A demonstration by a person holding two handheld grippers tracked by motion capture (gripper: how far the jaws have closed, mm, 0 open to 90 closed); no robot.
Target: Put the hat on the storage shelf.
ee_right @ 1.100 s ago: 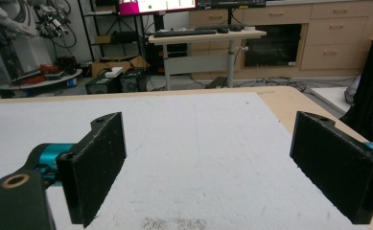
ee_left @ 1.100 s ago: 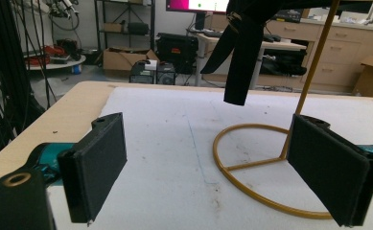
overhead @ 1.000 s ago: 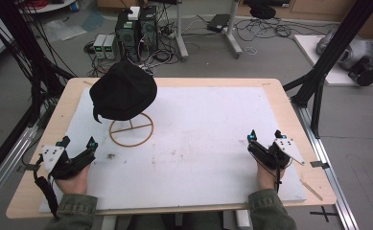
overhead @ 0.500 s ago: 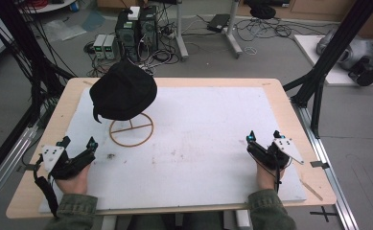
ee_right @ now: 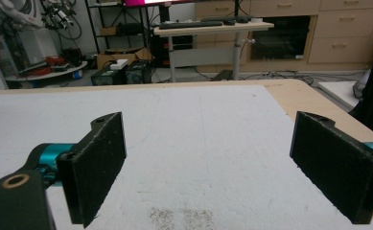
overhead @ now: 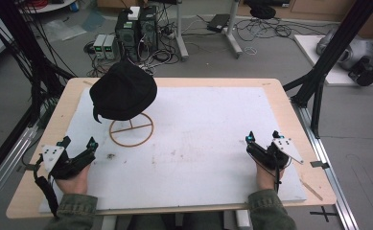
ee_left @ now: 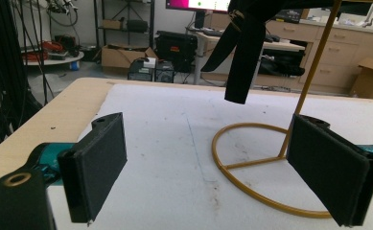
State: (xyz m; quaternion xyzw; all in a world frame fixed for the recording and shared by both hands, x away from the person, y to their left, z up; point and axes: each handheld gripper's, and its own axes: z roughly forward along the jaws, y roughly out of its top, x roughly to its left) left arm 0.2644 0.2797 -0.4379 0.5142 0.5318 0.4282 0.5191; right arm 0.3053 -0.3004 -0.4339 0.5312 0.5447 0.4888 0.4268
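- The left gripper (overhead: 78,142) rests low on the white mat (overhead: 208,143) at about 8 o'clock of the table in the high view, its jaws spread wide with nothing between them.
- The left gripper view confirms it: the two black pads (ee_left: 98,165) stand well apart, with bare mat between them.
- The right gripper (overhead: 262,137) sits at about 4 o'clock of the table, held in the person's right hand (overhead: 266,176); its jaws are also wide apart and hold nothing.
- The person's left hand (overhead: 74,178) grips the left tool, with an olive sleeve (overhead: 76,213) coming in from the bottom edge.
- The black cap (overhead: 123,91) hangs on a gold wire stand (overhead: 131,128) at about 10 o'clock of the table, at roughly 1 o'clock from the left gripper and well apart from both tools.
- From above, the cap covers the stand's stem, and the round base ring lies flat on the mat.
- The left gripper view shows the slanted gold stem (ee_left: 313,72) rising from the ring and a black strap (ee_left: 241,57) dangling from the cap.
- The right gripper view looks across open mat toward the wooden table edge (ee_right: 299,93) at 1 o'clock.
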